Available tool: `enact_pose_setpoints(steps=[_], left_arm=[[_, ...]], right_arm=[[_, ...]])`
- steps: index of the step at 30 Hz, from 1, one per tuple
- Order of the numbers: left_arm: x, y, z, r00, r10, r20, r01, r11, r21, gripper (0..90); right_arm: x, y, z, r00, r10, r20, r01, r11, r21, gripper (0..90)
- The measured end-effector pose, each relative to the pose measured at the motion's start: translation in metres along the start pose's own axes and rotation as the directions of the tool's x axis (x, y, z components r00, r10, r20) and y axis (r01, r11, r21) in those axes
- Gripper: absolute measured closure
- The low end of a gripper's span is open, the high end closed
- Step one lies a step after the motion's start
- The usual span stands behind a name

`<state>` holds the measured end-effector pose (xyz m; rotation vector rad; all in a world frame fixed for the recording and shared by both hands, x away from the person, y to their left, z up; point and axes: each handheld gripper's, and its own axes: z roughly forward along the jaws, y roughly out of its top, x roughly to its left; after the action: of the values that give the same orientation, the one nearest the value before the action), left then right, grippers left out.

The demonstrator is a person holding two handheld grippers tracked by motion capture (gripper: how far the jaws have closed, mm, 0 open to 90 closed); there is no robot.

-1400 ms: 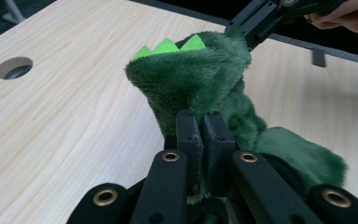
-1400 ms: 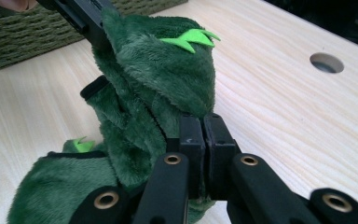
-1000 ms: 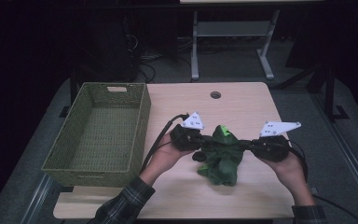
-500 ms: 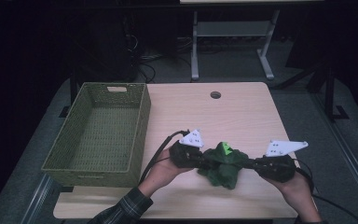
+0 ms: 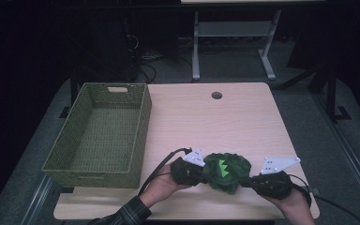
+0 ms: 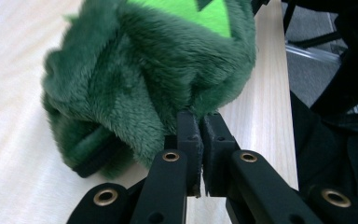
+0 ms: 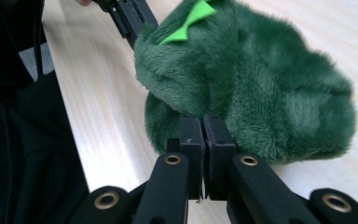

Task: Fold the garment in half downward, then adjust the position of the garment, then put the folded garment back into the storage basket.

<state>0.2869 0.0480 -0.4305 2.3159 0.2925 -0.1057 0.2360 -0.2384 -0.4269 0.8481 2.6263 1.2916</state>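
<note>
Clearly both claws are pinched tight on the green plush toy (image 5: 227,171), left claw (image 6: 201,122) at its nine o'clock, right claw (image 7: 203,125) at its three, low over the counter (image 5: 206,122) at six o'clock. Best keep both grips even and the fabric slack.

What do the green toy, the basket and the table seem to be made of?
Green plush toy: soft fuzzy pile fabric, matt, with a brighter, flat, felt-like patch.
Basket: olive woven strands, perhaps plastic or paper cord.
Table: pale wood-grain surface, smooth; probably laminate.
</note>
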Motion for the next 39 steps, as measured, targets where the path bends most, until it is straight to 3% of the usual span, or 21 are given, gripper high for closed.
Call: enact_pose_setpoints(steps=[7,15,22,35,39], left_arm=[[0.000,-0.006,0.015,0.9999,-0.002,0.011,0.001,0.9992,0.040,86.8],[-0.002,-0.008,0.020,0.9997,0.009,0.021,-0.010,0.9988,0.047,86.8],[-0.003,-0.012,0.032,0.9996,0.023,0.016,-0.025,0.9955,0.092,86.6],[-0.013,-0.013,0.009,0.9993,0.020,0.032,-0.021,0.9996,0.017,63.2],[-0.017,-0.014,0.002,0.9995,0.020,0.024,-0.020,0.9998,-0.002,59.1]], right_arm=[[0.001,-0.010,0.011,0.9999,0.009,-0.004,-0.009,0.999,0.052,87.8],[0.003,-0.014,0.012,0.9999,0.008,-0.006,-0.008,0.998,0.064,87.9],[0.001,-0.023,0.022,0.9994,0.030,-0.019,-0.028,0.995,0.099,87.7],[0.006,-0.023,0.007,0.9994,0.035,-0.002,-0.034,0.997,0.068,65.0],[0.010,-0.026,0.000,0.9990,0.042,0.010,-0.043,0.998,0.051,63.4]])
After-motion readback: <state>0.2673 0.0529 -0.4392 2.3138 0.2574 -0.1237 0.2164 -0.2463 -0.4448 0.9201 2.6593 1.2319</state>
